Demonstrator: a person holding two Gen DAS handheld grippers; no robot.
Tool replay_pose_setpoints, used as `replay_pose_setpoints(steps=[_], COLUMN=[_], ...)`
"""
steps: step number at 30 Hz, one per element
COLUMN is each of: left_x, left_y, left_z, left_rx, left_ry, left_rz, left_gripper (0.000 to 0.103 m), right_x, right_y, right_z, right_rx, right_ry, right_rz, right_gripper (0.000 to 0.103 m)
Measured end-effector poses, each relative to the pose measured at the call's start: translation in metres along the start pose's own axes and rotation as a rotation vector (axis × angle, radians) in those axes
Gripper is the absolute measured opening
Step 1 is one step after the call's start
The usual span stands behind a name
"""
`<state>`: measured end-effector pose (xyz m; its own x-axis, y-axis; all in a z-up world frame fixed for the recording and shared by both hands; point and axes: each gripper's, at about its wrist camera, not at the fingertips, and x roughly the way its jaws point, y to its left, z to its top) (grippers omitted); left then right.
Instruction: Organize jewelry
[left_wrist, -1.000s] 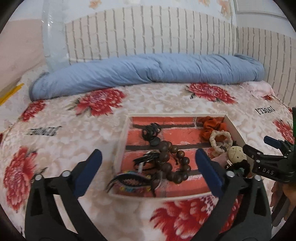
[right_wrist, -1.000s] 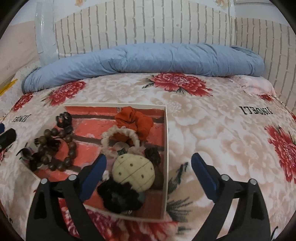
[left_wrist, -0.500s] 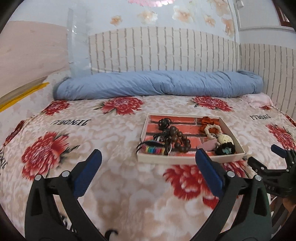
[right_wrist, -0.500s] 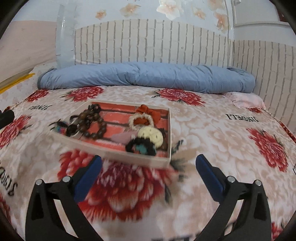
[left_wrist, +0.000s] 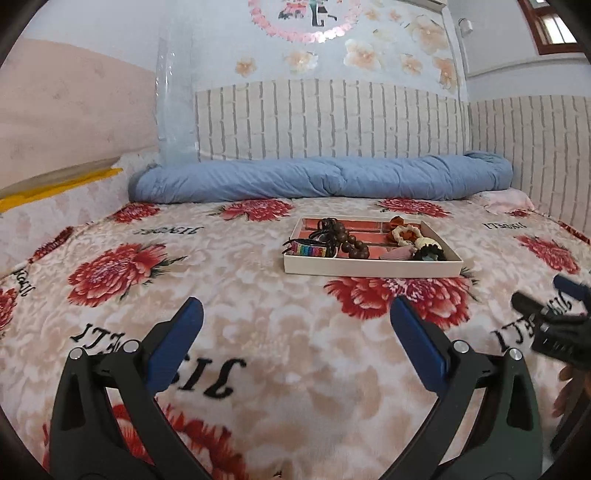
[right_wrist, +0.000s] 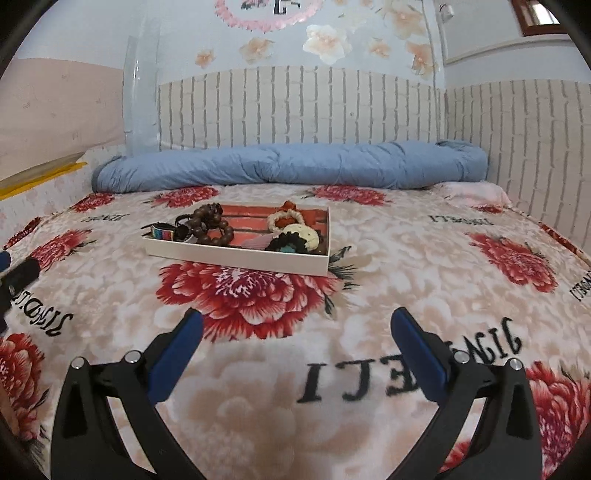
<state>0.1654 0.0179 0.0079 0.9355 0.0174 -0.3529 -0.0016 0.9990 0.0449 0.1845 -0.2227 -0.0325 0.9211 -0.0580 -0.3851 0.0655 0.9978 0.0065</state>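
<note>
Status: both tools stand back from the work, well short of the shallow white cardboard tray with the red brick-print floor (left_wrist: 373, 266), which lies ahead on the floral fleece blanket of the bed (left_wrist: 258, 332). All visible jewelry lies inside this tray; none is seen loose on the blanket. Judged from this, the sorting step appears complete or between picks.

Tool state: the left tool (left_wrist: 295, 332) has its blue pads spread wide with nothing between them. The right tool (right_wrist: 295, 336) is likewise fully spread and empty.

Location relative to tools: the tray lies ahead and slightly right of the left tool, ahead and left of the right tool.

Count of tray contents, as far as can be resolved:
- one dark brown wooden bead bracelet (right_wrist: 214, 229);
- one rainbow-striped woven band (left_wrist: 312, 252);
- one orange fabric scrunchie (left_wrist: 397, 222);
- one cream braided ring (right_wrist: 284, 218);
- one cream round padded piece (right_wrist: 304, 236);
- one black frilled hair tie (right_wrist: 286, 245).
Further small dark items cannot be separated.

Next move: if regrouping is required, advance one tool over the near tray wall and descend on a single item.
</note>
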Motion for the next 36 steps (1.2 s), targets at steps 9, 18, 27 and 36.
replay_pose_setpoints(steps=[9, 18, 27, 36], left_x=[0.001, -0.001, -0.005, -0.006], left_y=[-0.002, 0.004, 0.001, 0.001], left_z=[-0.02, -0.022, -0.024, -0.024], left_rx=[0.004, -0.026, -0.012, -0.017], left_ry=[0.001, -0.015, -0.033, -0.032], left_rz=[0.007, 0.001, 0.004, 0.001], left_gripper=[0.098, 0.098, 0.098, 0.098], right_x=[-0.009, -0.01, -0.012, -0.012], right_y=[0.0, 0.001, 0.004, 0.004], right_z=[-0.012, -0.016, -0.017, -0.017], right_rx=[0.0, -0.002, -0.012, -0.009], right_ry=[-0.049, -0.059, -0.071, -0.068], right_rz=[0.015, 0.011, 0.007, 0.007], right_gripper=[0.099, 0.099, 0.099, 0.099])
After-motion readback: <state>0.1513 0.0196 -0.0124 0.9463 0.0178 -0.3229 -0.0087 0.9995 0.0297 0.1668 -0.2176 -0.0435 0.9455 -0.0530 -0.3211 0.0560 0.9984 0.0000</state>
